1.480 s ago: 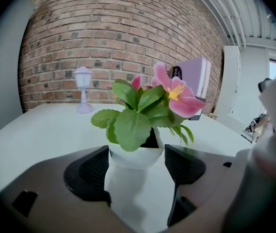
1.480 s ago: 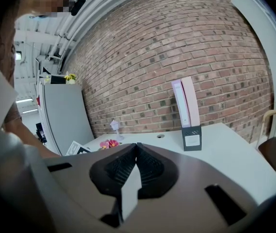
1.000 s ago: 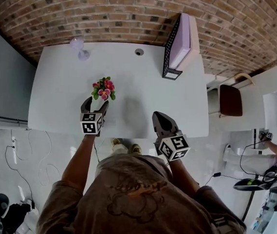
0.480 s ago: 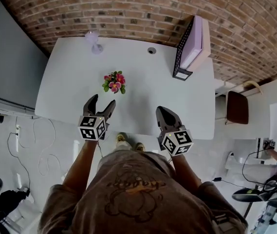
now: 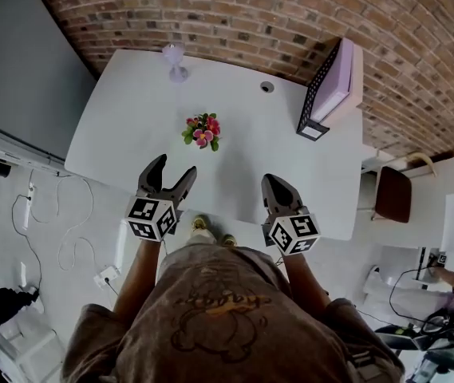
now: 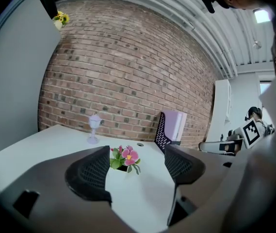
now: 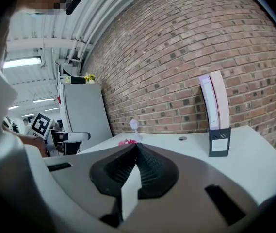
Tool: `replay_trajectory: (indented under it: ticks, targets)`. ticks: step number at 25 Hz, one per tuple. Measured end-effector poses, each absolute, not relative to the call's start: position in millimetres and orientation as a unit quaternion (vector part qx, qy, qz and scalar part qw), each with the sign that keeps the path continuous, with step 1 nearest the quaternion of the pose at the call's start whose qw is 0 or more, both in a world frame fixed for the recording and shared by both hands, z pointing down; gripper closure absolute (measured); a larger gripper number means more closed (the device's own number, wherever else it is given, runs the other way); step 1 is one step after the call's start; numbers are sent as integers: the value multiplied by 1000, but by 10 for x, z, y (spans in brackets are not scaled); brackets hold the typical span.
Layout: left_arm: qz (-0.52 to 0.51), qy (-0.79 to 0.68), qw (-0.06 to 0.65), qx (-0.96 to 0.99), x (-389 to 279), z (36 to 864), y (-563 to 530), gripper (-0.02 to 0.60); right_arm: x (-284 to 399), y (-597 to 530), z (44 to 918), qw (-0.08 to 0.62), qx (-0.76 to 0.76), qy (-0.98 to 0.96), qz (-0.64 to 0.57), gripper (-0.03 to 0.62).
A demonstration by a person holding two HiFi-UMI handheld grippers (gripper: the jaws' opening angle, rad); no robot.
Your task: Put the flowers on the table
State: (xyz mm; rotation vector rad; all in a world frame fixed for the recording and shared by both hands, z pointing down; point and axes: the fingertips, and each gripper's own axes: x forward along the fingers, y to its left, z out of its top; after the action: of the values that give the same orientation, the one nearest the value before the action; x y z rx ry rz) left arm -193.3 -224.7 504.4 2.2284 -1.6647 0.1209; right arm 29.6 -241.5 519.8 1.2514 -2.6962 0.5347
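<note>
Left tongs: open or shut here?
Open: the left tongs stand apart with nothing between them; the flowers sit on the table beyond.

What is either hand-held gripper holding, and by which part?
Nothing. The left hand-held gripper is open and empty, short of the flowers, which stand on the table; the right hand-held gripper is shut on nothing.

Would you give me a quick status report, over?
Left gripper open, empty. Right gripper shut, empty. Flowers on the table, apart from both. Nothing in the way.
</note>
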Motion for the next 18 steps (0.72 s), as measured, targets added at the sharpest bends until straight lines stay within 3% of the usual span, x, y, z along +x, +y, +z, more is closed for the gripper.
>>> replay_trajectory:
  ticks: [10,18]
  targets:
    - [30,-595,155,788,-2019,4857,-2141,232,188,-2415,5169,60,401,-897,174,594]
    - [24,-604,137,784,-1994,4854,-2044,451,237,-2423,5155,60,404,-896,173,594]
